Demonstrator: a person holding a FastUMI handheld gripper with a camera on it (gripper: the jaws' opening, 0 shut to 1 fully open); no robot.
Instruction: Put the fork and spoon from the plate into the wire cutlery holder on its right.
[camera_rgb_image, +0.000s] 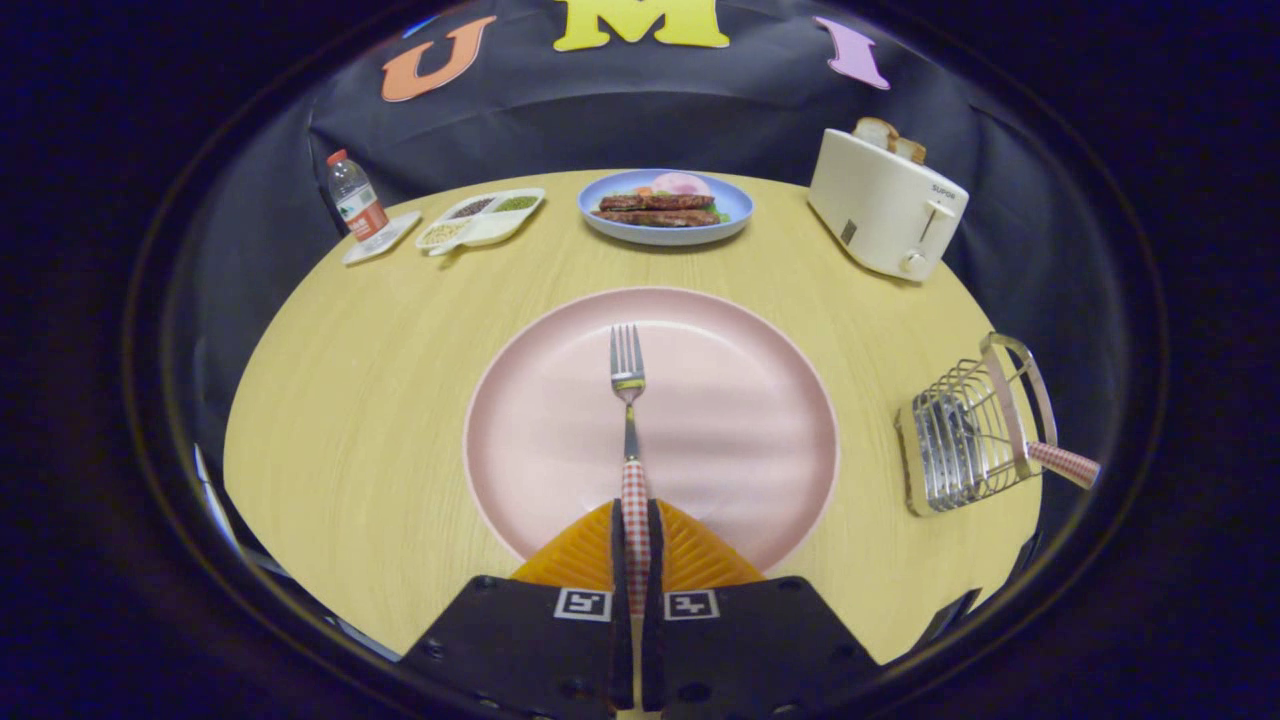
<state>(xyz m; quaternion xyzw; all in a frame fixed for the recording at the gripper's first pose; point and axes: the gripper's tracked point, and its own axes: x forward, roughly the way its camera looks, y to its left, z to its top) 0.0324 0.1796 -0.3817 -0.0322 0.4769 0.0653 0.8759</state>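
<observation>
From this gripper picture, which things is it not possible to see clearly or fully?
- Fork: the end of its checked handle is hidden between the orange fingers of the gripper, which are closed on it.
- Wire cutlery holder: a checked handle sticks out; its head is hidden behind the wires, so fork or spoon cannot be told.
- Pink plate: its near rim is covered by the fingers.
- Toaster: its label is too small.

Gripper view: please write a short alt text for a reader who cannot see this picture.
The gripper is shut on the checked handle of a fork, whose tines point away over a pink plate on a round wooden table. To the right stands a wire cutlery holder with a checked handle sticking out; a toaster, a blue plate of food and a bottle lie beyond.
</observation>
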